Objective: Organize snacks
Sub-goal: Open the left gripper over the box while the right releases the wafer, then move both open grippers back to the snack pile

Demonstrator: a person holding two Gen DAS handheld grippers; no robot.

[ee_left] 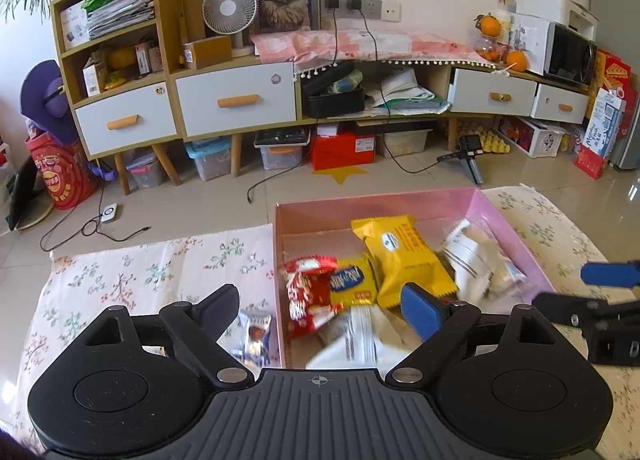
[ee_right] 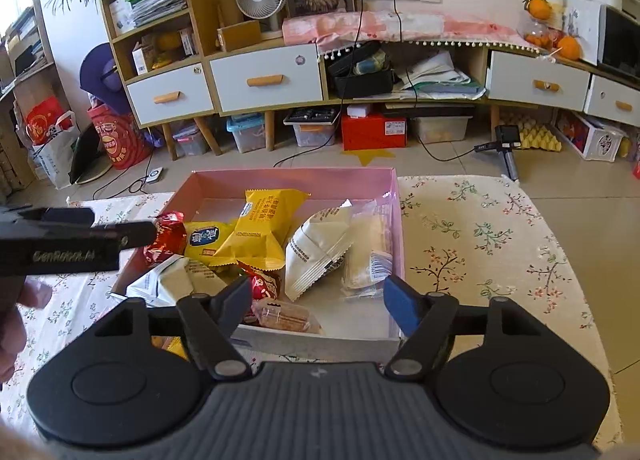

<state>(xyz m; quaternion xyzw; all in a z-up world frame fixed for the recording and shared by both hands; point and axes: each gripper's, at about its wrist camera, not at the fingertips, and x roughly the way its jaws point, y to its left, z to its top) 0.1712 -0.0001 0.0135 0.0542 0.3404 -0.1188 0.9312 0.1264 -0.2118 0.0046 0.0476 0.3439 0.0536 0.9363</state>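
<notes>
Fingers of both the left gripper point(ee_left: 324, 310) and the right gripper point(ee_right: 318, 302) stand spread with nothing between them, above the pink box point(ee_right: 394, 195). Most snacks already lie inside: a yellow packet point(ee_right: 266, 225), white packets, red wrappers. One small silver-blue packet point(ee_left: 256, 336) lies outside on the floral cloth point(ee_left: 160, 272), seemingly left to collect.

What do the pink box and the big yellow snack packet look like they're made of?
Pink box: probably cardboard, matte pink inside, with thin flat walls and folded corners. Yellow snack packet: likely plastic film, slightly glossy, with crimped ends and a puffed body.
</notes>
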